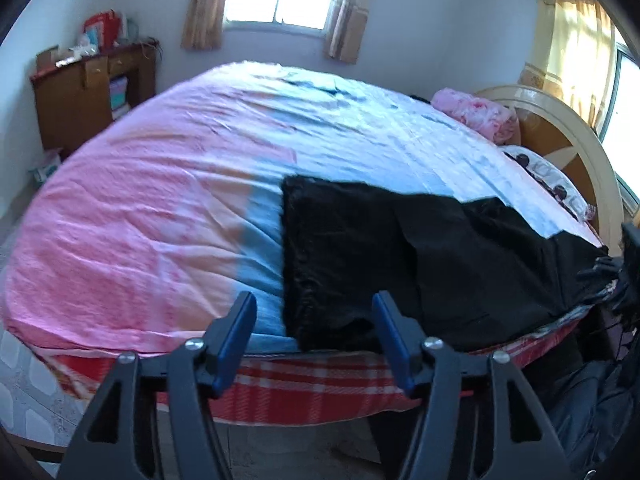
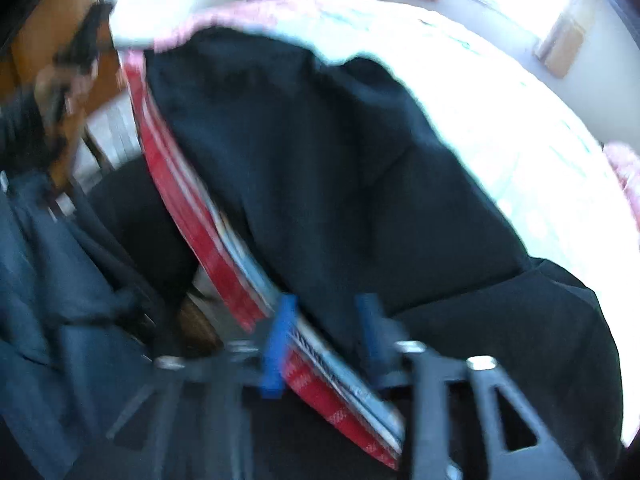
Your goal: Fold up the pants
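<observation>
Black pants [image 1: 420,264] lie at the bed's [image 1: 160,200] 5 o'clock edge — left gripper [image 1: 314,312] and right gripper [image 2: 328,312] jaws gape, empty.

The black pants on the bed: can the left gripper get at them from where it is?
Probably yes. The left gripper is open and empty, right at the bed's edge, with the near corner of the black pants just ahead between its fingers. Nothing blocks the way.

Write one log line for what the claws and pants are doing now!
pants: on bed, near edge | left claw: open, empty | right claw: open, empty
</observation>
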A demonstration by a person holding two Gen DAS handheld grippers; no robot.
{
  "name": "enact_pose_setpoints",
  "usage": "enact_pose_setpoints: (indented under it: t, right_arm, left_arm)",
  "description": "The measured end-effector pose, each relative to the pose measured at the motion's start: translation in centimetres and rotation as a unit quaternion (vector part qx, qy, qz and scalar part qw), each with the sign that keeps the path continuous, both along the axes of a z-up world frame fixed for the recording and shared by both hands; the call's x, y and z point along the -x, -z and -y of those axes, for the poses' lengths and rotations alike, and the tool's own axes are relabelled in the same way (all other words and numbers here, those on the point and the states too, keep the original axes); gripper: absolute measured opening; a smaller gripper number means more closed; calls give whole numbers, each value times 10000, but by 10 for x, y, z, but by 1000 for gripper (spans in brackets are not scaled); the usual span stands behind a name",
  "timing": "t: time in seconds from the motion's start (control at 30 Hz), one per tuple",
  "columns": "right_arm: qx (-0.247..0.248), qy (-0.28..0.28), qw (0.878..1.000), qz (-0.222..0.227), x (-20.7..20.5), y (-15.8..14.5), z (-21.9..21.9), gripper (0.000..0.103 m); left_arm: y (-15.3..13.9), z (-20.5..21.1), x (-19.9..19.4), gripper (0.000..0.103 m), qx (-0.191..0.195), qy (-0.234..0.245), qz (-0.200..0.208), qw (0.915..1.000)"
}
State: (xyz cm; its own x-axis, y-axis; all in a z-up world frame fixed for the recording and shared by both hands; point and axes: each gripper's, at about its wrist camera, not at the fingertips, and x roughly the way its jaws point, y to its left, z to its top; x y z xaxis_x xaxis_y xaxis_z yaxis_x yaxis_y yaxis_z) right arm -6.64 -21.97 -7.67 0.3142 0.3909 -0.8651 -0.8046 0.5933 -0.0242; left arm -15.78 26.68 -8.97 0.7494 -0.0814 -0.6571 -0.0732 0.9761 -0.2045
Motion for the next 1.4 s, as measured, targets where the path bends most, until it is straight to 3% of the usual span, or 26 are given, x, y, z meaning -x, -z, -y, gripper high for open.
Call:
enact_pose_setpoints:
  t: [0.1,0.2,0.3,0.43,0.47,0.53,0.63,0.87,1.07,1.13,1.17,1.2,1.4]
  right_arm:
    - [-966,137,9950,-229,-21,-37,3,60]
    - [-1432,441,9876,-459,-54,-50,-15,60]
    - [-2109,528,9680,-1254,-95,-48,-42,60]
    - [-2387,615,9535,-1736,-137,-36,-76,60]
    - [-2509,698,9433,-2057,-152,-29,-85,60]
    - [-2544,746,9372,-2264,-166,-20,-101,60]
    - [-2216,885,9420,-2358,-183,-6,-119,60]
    - [-2145,1284,9232,-2918,-212,22,-115,60]
    - [-1936,1384,9282,-2861,-224,34,-128,60]
    - [-1829,1405,9333,-2754,-226,36,-131,44]
    - [-1698,1449,9390,-2617,-227,36,-132,23]
    - [-1679,1500,9402,-2558,-230,37,-131,11]
    - [-1898,1820,9352,-2371,-252,35,-125,6]
  left_arm:
    - [-13,4,3,63,-141,-76,300,9994]
    - [-22,35,-12,66,-320,167,454,9983]
    - [-20,75,-37,69,-191,592,386,9973]
    - [-11,125,-64,69,-378,1191,336,9916]
    - [-10,134,-71,69,-370,1291,341,9904]
    - [-7,147,-81,69,-339,1416,293,9889]
    - [2,159,-93,69,-434,1461,164,9882]
    - [26,164,-112,70,-249,1337,-217,9905]
    - [30,164,-110,75,-146,1388,-204,9900]
    - [31,164,-111,75,-114,1401,-202,9899]
    - [32,165,-111,76,-104,1409,-195,9898]
    - [33,165,-110,78,-98,1426,-179,9896]
    - [35,175,-104,83,-348,1527,-112,9876]
